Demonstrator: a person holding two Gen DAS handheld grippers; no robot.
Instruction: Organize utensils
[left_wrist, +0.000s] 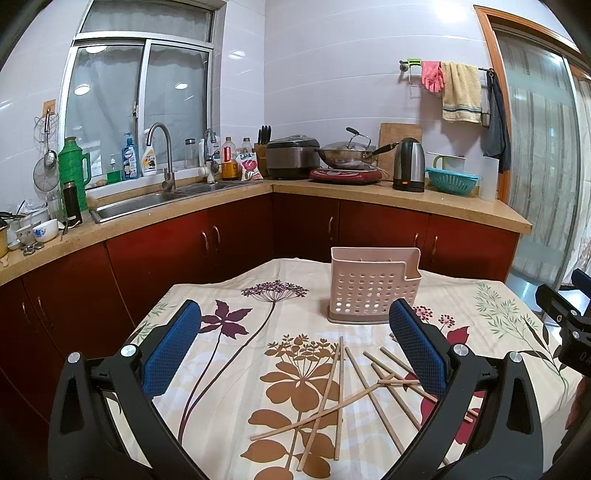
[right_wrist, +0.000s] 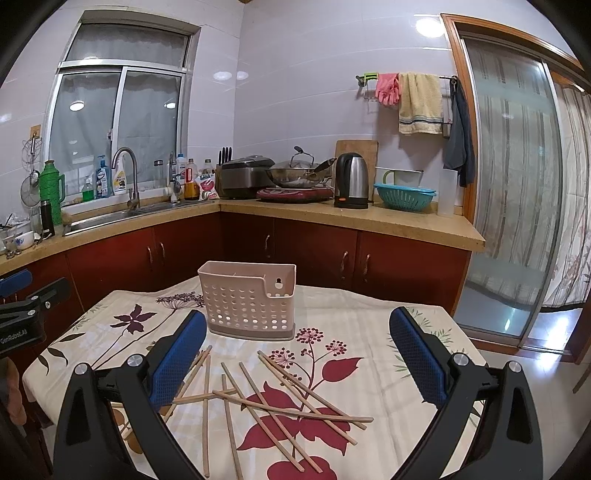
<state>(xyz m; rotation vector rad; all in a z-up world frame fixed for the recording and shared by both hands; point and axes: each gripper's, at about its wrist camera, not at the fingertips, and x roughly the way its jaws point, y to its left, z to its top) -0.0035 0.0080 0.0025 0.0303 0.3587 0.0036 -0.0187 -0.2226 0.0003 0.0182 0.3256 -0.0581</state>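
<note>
Wooden chopsticks (right_wrist: 280, 402) scattered, pink perforated holder (right_wrist: 248, 300) behind.
Light, stiff, roll-prone — pinch mid-shaft. Left gripper (left_wrist: 295, 343) & right gripper (right_wrist: 297, 347) both spread wide, empty.

Bare tablecloth (left_wrist: 229, 373) left of the scattered chopsticks (left_wrist: 343, 391) gives open approach. The perforated utensil holder (left_wrist: 373, 291) blocks the far side.
</note>
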